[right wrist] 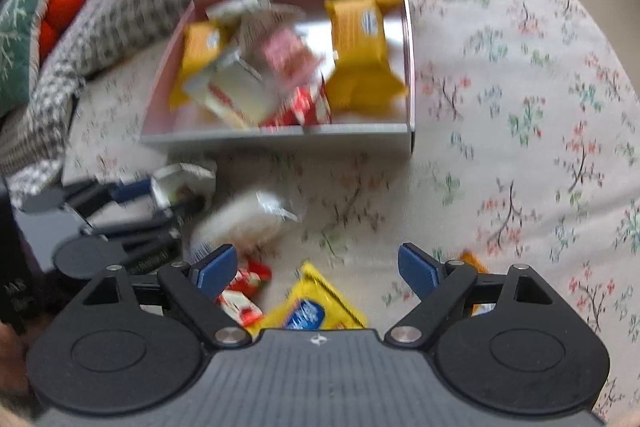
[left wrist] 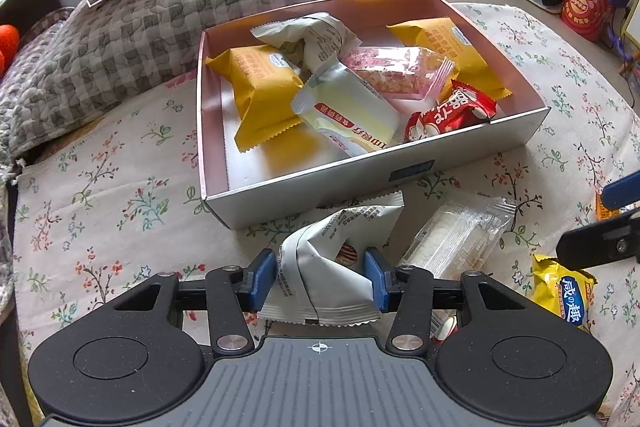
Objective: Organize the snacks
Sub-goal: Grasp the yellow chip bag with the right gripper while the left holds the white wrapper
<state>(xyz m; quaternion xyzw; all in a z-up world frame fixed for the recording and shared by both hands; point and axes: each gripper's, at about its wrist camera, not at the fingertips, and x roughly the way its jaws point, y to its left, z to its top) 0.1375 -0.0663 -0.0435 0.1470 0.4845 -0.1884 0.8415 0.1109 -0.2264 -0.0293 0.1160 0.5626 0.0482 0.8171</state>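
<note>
Your left tool (left wrist: 320, 277) pinches a crumpled white snack packet (left wrist: 334, 259) low in the centre of the left wrist view, its blue pads (left wrist: 262, 277) pressed into the wrapper's sides. The grip sits on loose film rather than on the snack's body, so the packet may slide or swing out once you lift it, and a harder squeeze could crush what is inside.

Just right of it lies a clear-wrapped white bar (left wrist: 456, 237), close enough that the packet's tail could drag it along. Above both, the near wall of the silver box (left wrist: 360, 179) stands directly in the path; a low carry would catch the packet on that rim or nudge the box across the floral bedspread (left wrist: 100, 187), which is soft and gives no firm footing.

Inside the box, two yellow packets (left wrist: 264, 91), a pale yellow bar (left wrist: 348, 111), a pink one (left wrist: 396, 71) and a red one (left wrist: 452, 111) are already heaped toward the right, so a drop there may slide off the pile.

Your right tool (right wrist: 316, 267) hangs spread and empty at the bottom of its blurred view, over a yellow bag with a blue label (right wrist: 312, 307) and a red-and-white sweet (right wrist: 240, 291). Both tools work near each other here; reaching in together risks a knock.
</note>
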